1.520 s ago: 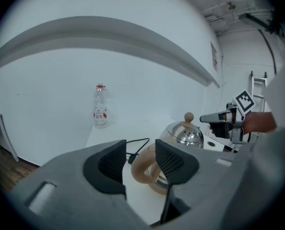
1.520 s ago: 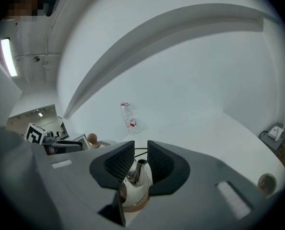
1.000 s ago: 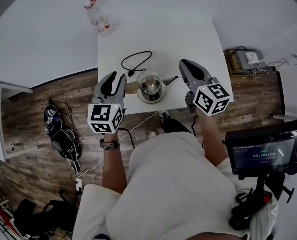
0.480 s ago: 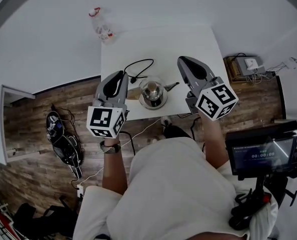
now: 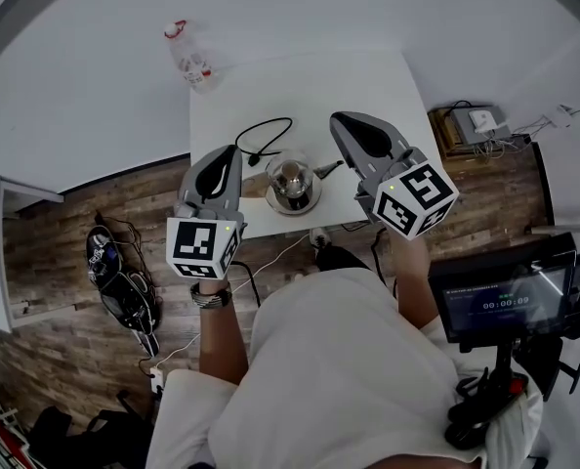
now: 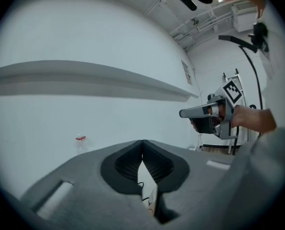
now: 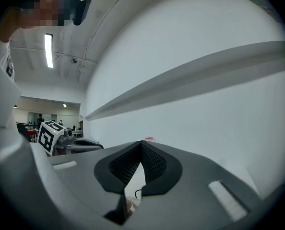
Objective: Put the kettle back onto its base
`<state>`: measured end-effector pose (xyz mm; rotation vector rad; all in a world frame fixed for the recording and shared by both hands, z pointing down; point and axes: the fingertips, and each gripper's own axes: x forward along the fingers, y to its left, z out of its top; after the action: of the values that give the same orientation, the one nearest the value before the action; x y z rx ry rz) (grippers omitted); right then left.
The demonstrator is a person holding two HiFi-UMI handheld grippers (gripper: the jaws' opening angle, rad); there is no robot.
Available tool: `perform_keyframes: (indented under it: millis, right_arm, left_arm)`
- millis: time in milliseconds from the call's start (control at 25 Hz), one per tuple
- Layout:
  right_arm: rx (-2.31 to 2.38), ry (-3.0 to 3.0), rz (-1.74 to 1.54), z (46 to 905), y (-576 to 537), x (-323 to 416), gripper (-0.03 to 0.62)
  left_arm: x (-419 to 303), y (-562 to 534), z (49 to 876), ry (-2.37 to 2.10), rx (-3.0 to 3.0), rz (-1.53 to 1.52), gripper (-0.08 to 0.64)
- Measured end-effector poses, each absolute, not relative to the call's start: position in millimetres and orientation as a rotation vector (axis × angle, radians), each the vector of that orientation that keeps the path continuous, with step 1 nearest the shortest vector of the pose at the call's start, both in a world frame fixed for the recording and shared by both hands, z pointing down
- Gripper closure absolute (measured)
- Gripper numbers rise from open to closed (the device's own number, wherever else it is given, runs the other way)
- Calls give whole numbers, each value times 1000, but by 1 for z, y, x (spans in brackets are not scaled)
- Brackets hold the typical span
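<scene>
Left claw (image 5: 227, 154) and right claw (image 5: 344, 122), both closed, flank the kettle (image 5: 292, 179).

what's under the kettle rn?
White table shows round the kettle, and a black cord lies beside it. The kettle's body covers its own footprint, so a base underneath can't be confirmed.

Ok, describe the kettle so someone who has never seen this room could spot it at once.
Look for the white table set against the pale wall, with wood flooring on either side. On the half nearest the person stands the kettle, just in front of a looped black cord. It is the only round, shiny steel thing there, with a thin spout pointing right in the head view.
</scene>
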<state>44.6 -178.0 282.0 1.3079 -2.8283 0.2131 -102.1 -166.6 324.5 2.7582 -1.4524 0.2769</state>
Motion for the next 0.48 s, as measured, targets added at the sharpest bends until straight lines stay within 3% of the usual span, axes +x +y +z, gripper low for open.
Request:
perform_keyframes:
  millis: [480]
  right_arm:
    - [1327,-2827,222,284,-178,47,591]
  left_arm:
    - [-100,-164,320,-1458,2776,321,554]
